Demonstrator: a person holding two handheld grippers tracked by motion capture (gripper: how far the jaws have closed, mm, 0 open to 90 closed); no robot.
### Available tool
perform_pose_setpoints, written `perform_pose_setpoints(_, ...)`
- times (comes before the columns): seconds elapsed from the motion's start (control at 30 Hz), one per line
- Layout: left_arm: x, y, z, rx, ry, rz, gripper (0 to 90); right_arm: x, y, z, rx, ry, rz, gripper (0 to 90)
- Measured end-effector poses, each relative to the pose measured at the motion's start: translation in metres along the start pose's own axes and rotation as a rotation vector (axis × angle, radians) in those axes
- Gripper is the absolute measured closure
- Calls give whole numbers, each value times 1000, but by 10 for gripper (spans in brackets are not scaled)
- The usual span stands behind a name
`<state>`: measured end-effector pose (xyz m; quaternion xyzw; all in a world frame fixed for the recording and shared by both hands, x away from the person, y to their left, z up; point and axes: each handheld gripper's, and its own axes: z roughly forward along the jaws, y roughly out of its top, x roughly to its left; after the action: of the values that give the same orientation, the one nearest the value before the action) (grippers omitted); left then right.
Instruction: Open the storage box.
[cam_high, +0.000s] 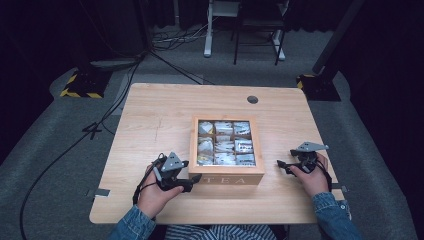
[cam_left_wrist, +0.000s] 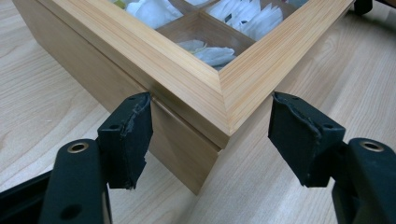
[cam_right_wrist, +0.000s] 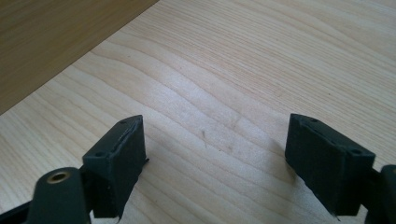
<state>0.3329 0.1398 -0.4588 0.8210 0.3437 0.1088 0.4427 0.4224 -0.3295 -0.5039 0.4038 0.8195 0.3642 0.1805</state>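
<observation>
Straddling the near left corner of the wooden tea box (cam_left_wrist: 196, 88), the left gripper (cam_left_wrist: 210, 135) has its jaws apart, one pad just beside the front wall and the other clear of the side wall, neither pressing on the wood. The box sits in the middle of the table (cam_high: 150, 120), its front face lettered TEA toward the person, its framed lid (cam_high: 223, 121) shut over a clear pane through which nine compartments of tea bags (cam_high: 225, 144) show. It looks rigid and moderately heavy, smooth-sided, so a pinch on a bare wall could slip; the overhanging lid edge at the corner seems the better purchase, and the pane should be left untouched. Farther right, the right gripper (cam_high: 286, 166) rests on the table, well apart from the box, jaws wide and empty.
</observation>
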Motion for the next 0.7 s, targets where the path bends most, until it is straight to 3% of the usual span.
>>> perform_pose_setpoints(0.17, -1, 0, 0, 8, 14, 17, 320, 0, 0, 0, 0, 1, 0, 204)
perform_pose_setpoints(0.23, -3, 0, 1, 23, 42, 41, 326, 0, 0, 0, 0, 1, 0, 203)
perform_pose_setpoints(0.57, -4, 1, 1, 20, 48, 40, 339, 0, 0, 0, 0, 1, 0, 203)
perform_pose_setpoints(0.7, -6, 3, 2, 15, 64, 84, 330, 0, 0, 0, 1, 1, -3, 199)
